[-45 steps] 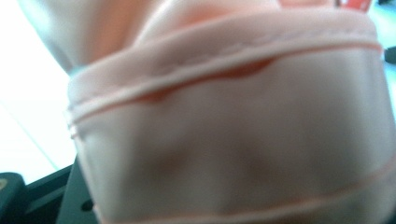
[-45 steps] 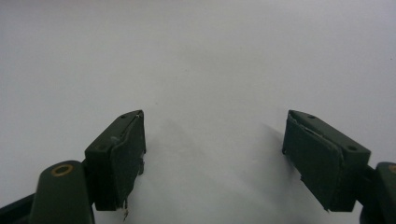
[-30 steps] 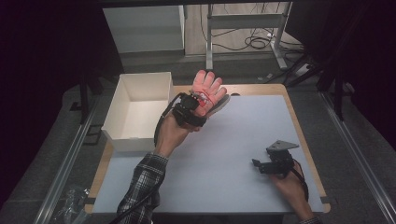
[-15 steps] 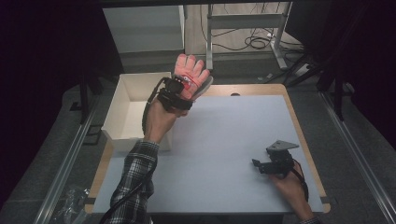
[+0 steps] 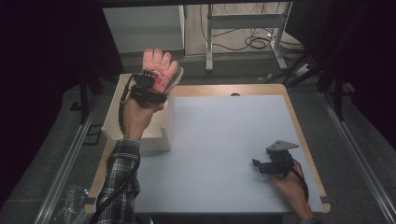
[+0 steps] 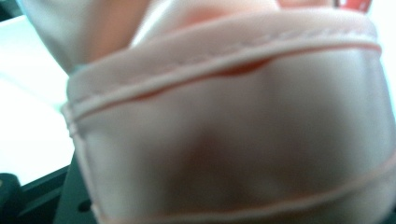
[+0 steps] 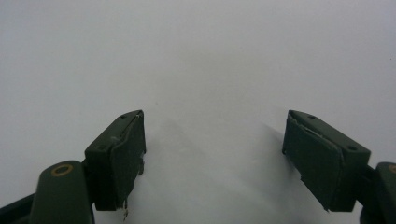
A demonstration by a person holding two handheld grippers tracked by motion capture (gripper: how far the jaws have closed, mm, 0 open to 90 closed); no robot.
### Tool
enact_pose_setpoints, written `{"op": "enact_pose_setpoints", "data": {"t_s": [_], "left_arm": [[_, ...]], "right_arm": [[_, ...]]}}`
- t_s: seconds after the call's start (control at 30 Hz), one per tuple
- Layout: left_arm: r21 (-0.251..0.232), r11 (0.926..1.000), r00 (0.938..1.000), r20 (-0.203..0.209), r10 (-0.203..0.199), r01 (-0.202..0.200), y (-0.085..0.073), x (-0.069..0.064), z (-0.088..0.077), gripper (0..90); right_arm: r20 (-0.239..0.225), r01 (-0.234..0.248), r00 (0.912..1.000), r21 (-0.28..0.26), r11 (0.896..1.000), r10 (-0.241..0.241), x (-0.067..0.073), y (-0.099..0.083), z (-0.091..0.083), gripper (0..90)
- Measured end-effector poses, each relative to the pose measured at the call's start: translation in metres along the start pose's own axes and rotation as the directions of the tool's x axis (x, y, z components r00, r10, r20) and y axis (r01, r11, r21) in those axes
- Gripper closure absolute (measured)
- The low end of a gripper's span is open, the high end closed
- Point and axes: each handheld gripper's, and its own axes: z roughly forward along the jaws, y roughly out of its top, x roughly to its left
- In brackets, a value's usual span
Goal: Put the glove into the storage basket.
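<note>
A glove (image 5: 160, 70) sat in the upper left of the high view, held by the left gripper (image 5: 148, 88) above the box (image 5: 161, 135) at the table's (image 5: 224, 135) left edge. The right gripper (image 5: 273, 164) lay at lower right, on the table, well apart from the box.

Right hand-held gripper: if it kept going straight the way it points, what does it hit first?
Probably nothing nearby: the right hand-held gripper has open jaws aimed low across the bare white table, towards the left. The white box lies far off that way; depth unclear.
</note>
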Motion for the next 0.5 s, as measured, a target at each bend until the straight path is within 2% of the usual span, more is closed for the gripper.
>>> {"op": "enact_pose_setpoints", "data": {"t_s": [0.1,0.13,0.17,0.27,0.5], "left_arm": [[0.007,0.9995,0.9994,-0.016,-0.031,0.031,-0.009,0.014,0.001,37.8],[0.007,0.9995,0.9994,-0.016,-0.031,0.031,-0.009,0.014,0.001,37.7],[0.014,0.9989,0.9987,-0.024,-0.044,0.044,-0.014,0.020,0.003,37.7],[0.021,0.9975,0.9972,-0.037,-0.066,0.067,-0.023,0.029,0.008,37.7],[0.056,0.9939,0.9950,-0.037,-0.093,0.095,-0.042,0.035,0.031,37.6]], "right_arm": [[0.000,0.000,1.0000,0.000,1.000,0.000,0.000,0.000,0.000,21.6],[0.000,0.000,1.0000,0.000,1.000,0.000,0.000,0.000,0.000,21.6],[0.000,0.001,1.0000,0.000,1.000,-0.001,0.000,0.000,0.000,21.6],[0.001,0.001,1.0000,0.000,1.000,-0.001,0.000,0.000,0.000,21.6],[0.001,0.001,1.0000,0.000,1.000,-0.001,0.000,0.000,0.000,21.6]]}}
